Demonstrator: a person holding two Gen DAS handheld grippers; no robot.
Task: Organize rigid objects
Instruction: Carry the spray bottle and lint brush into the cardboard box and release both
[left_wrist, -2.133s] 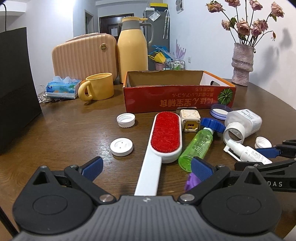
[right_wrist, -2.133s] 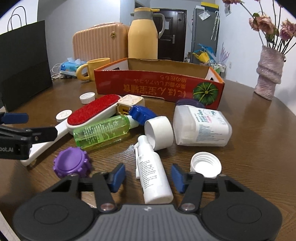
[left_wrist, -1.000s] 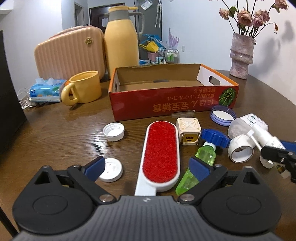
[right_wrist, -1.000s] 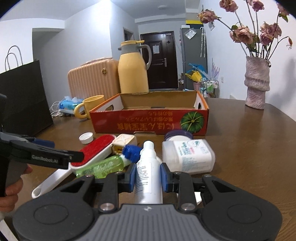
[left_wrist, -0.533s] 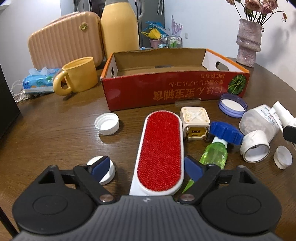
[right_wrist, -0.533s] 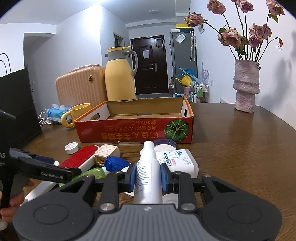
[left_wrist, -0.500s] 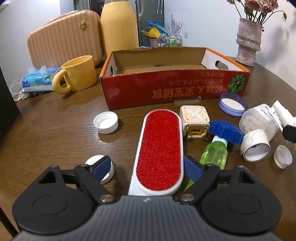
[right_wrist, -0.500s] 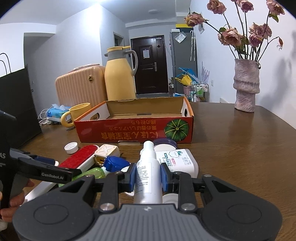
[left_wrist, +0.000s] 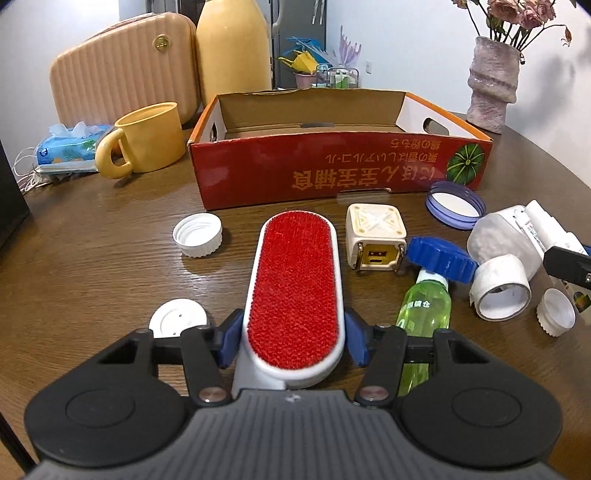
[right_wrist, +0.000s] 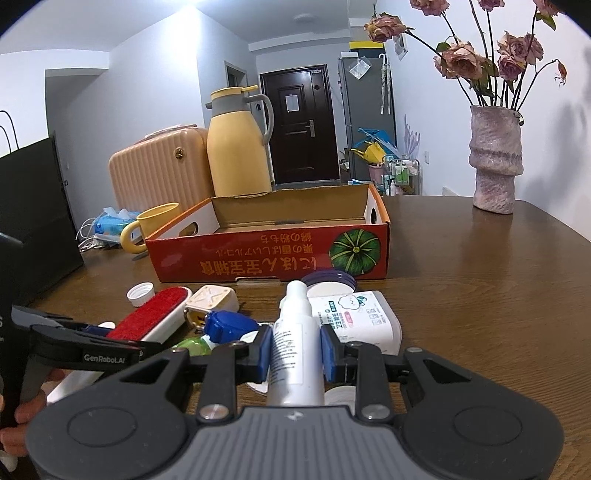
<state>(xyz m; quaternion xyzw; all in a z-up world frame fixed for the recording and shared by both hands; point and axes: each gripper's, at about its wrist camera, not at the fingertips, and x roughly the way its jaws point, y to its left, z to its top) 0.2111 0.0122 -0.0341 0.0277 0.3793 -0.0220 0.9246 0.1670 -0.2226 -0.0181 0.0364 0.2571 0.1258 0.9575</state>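
A lint brush (left_wrist: 295, 280) with a red pad and white handle lies on the brown table, pointing at the open red cardboard box (left_wrist: 332, 173). My left gripper (left_wrist: 291, 341) is closing around the near end of the brush head, and its blue pads touch the white rim on both sides. My right gripper (right_wrist: 295, 350) is shut on a white spray bottle (right_wrist: 295, 332), held above the table with its nozzle towards the box (right_wrist: 269, 258). The brush (right_wrist: 151, 314) also shows at the left of the right wrist view. The box looks empty inside.
Right of the brush lie a cream charger cube (left_wrist: 375, 236), a green bottle (left_wrist: 424, 306) with a blue cap (left_wrist: 439, 258), a white jar (left_wrist: 498, 236) and a purple-rimmed lid (left_wrist: 454, 203). White caps (left_wrist: 197, 234) lie left. A yellow mug (left_wrist: 147, 138) and a vase (left_wrist: 491, 85) stand behind.
The left gripper's jaws have come in from wide open to the sides of the brush head, and it has moved forward and down. The right gripper keeps its hold on the spray bottle.
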